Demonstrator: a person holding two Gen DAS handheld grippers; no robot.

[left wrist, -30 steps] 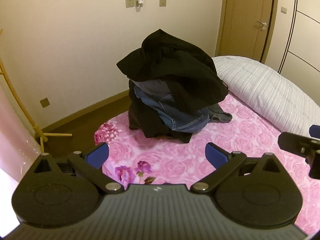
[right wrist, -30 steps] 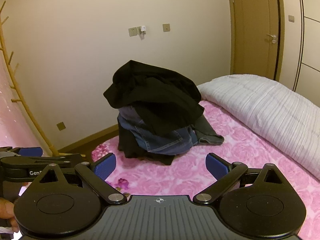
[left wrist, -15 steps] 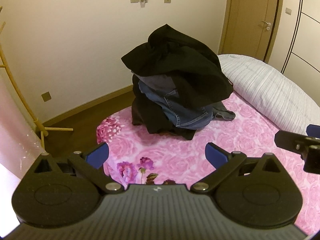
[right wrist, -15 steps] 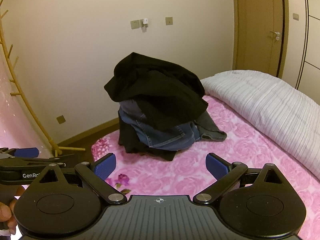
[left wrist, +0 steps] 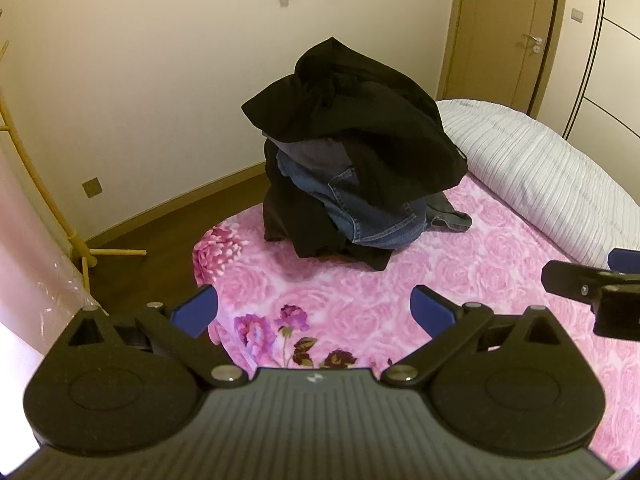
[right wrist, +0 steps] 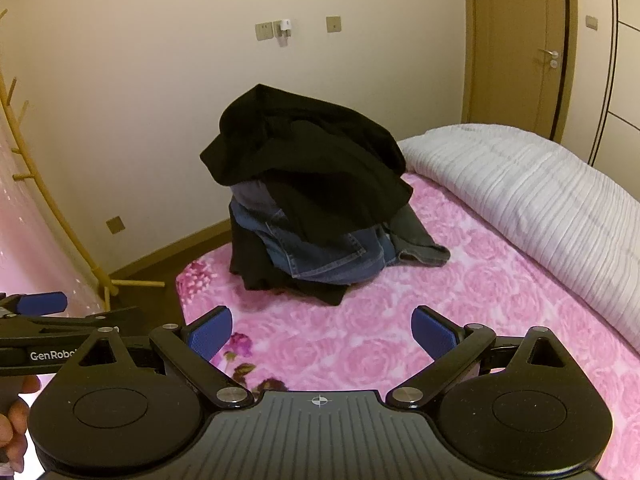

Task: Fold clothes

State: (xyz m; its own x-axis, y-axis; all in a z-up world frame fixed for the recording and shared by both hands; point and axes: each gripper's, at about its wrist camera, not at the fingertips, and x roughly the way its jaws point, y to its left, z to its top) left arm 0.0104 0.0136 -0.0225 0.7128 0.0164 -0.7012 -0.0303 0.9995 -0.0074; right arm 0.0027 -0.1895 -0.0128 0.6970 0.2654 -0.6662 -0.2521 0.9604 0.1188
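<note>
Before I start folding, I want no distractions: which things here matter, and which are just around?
For the job:
- black garment topping the pile
- blue jeans beneath it
- left gripper, open
- right gripper, open

Just around:
- striped duvet
- pink floral blanket
- wooden rack
- door

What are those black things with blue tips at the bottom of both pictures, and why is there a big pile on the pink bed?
Those are two grabbing tools, like big tweezers, and a person holds one in each hand. Each tool carries a camera looking along its fingers, so each picture comes from one tool. The left gripper and the right gripper are both open and hold nothing. On the pink flowered blanket sits a heap of clothes: a black garment on top, blue jeans underneath. A white striped quilt lies beside it. The clothes are waiting to be folded.
</note>
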